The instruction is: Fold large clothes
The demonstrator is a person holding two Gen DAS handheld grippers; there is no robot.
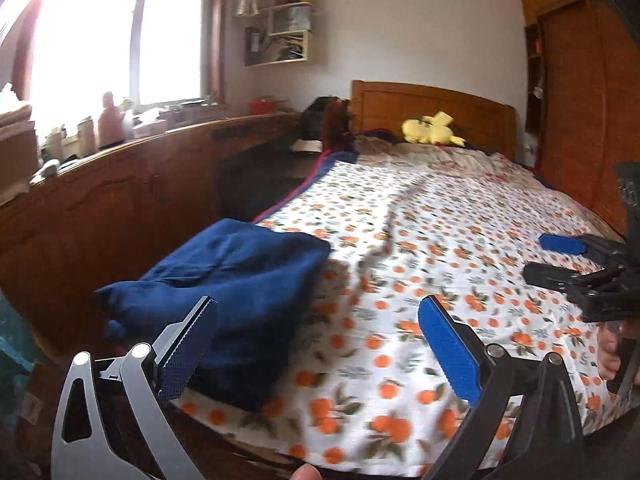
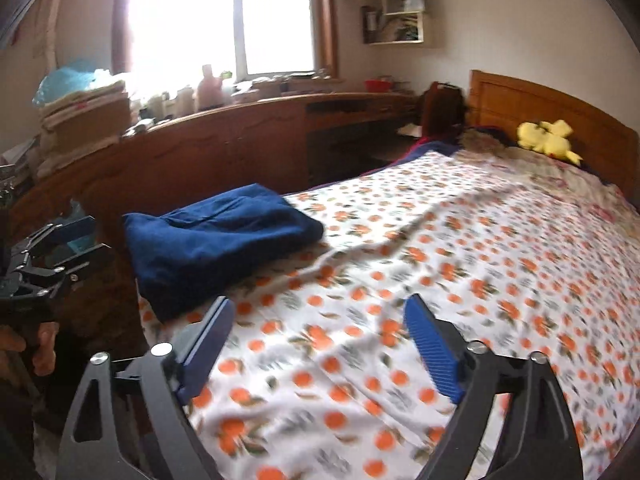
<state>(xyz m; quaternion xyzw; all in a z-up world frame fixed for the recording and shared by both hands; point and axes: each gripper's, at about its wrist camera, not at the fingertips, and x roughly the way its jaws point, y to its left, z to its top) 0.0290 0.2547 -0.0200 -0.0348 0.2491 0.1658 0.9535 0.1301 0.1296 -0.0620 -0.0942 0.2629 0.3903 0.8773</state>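
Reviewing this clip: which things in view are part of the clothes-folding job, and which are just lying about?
Part of the job:
- folded navy garment at the bed's corner
- left gripper, open, empty
- right gripper, open, empty

Lying about:
- orange-print bedsheet
- yellow plush toy by the headboard
- wall shelf
- bottles on the window ledge

You find no text, label, brand, number or sign that can be read in either wrist view. The items on the wall shelf and along the window ledge are too small and blurred for any lettering to show, and the bedsheet carries only a printed pattern of oranges and leaves, no writing.
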